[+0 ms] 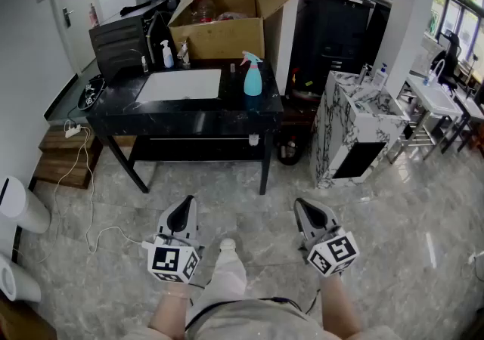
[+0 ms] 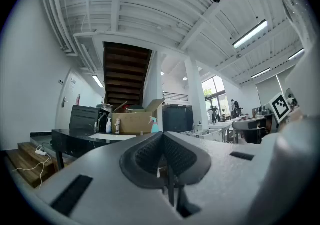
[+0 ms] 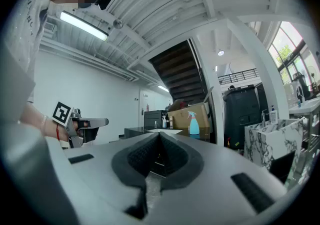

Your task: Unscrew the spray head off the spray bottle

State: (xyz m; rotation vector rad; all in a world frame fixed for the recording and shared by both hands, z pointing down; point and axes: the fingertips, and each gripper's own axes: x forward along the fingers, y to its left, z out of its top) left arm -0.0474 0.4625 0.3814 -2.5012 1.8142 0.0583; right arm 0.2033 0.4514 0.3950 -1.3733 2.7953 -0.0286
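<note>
- Left gripper (image 1: 184, 205): jaws pressed together, nothing between the pads. Held low in front of the person's body, tips pointing forward at the table.
- Right gripper (image 1: 304, 207): same, jaws together and empty, level with the left and well apart from it. Looks like a carrying posture, not a working one; neither gripper is near anything to grasp.
- Floor: grey tile between the person and the table, so an approach comes first, by my reading.
- Black table (image 1: 189, 110): a white mat (image 1: 180, 84) lies mid-top, likely the intended work spot.
- Spray bottle (image 1: 252, 78): teal, upright just right of the mat, near the table's front right corner. Spray head (image 1: 250, 59) on, nozzle pointing left. Standing clear of clutter, it gives one gripper the body and the other the head.
- Behind: an open cardboard box (image 1: 219, 29) and a small pump bottle (image 1: 166, 54), both well apart from the sprayer.
</note>
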